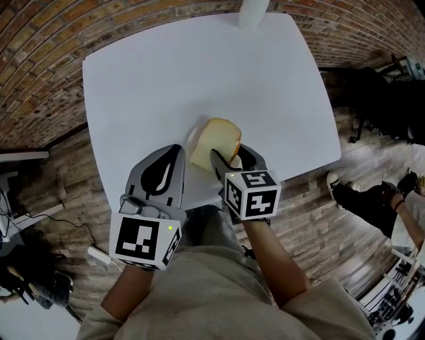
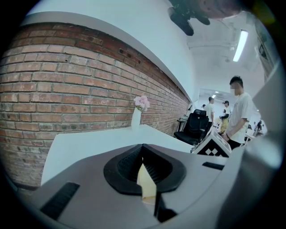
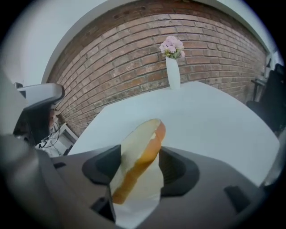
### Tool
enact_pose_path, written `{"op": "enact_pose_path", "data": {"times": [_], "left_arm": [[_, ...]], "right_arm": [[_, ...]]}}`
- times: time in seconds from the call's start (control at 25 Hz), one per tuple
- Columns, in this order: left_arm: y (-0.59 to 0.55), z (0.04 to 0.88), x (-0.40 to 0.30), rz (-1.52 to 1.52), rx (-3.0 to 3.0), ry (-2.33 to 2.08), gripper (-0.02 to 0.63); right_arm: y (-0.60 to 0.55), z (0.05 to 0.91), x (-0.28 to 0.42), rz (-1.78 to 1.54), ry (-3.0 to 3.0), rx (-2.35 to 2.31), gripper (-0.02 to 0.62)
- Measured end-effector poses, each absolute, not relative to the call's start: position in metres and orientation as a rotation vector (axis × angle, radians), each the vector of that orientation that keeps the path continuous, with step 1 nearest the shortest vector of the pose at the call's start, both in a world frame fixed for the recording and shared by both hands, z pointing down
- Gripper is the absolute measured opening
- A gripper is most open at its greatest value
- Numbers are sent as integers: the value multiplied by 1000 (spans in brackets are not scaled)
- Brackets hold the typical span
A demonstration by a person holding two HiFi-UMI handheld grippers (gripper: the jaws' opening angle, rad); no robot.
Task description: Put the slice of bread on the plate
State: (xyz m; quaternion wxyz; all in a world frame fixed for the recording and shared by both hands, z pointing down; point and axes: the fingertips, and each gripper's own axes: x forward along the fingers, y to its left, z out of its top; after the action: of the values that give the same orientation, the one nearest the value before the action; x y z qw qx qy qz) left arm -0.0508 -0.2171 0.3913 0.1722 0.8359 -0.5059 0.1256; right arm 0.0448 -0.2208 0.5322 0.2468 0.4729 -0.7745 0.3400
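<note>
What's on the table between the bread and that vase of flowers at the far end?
Nothing: the table between the bread and the vase is bare white, as the head view and the right gripper view both show.

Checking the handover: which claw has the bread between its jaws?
The right claw: the bread leans between its spread jaws. The left claw is shut, holding nothing.

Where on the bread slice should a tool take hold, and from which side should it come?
Probably across its two flat faces, at its near crust edge, coming from the person's side. The bread slice stands on edge, tilted, a face toward each pad of the right tool, whose jaws stand apart around it.
</note>
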Motion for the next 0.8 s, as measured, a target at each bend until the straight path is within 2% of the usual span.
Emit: {"op": "enact_pose_path", "data": {"times": [0.16,0.28,0.8], "left_arm": [[-214,392,-51,361,2371,-1431,11],[-212,393,-52,361,2372,-1428,11],[-213,392,-49,361,2388,-1411,11]], "right_arm": [[-220,536,50,937,-2076,1319,267],[-219,540,53,915,-2048,1323,323],[-233,506,56,864,-2145,1459,322]]}}
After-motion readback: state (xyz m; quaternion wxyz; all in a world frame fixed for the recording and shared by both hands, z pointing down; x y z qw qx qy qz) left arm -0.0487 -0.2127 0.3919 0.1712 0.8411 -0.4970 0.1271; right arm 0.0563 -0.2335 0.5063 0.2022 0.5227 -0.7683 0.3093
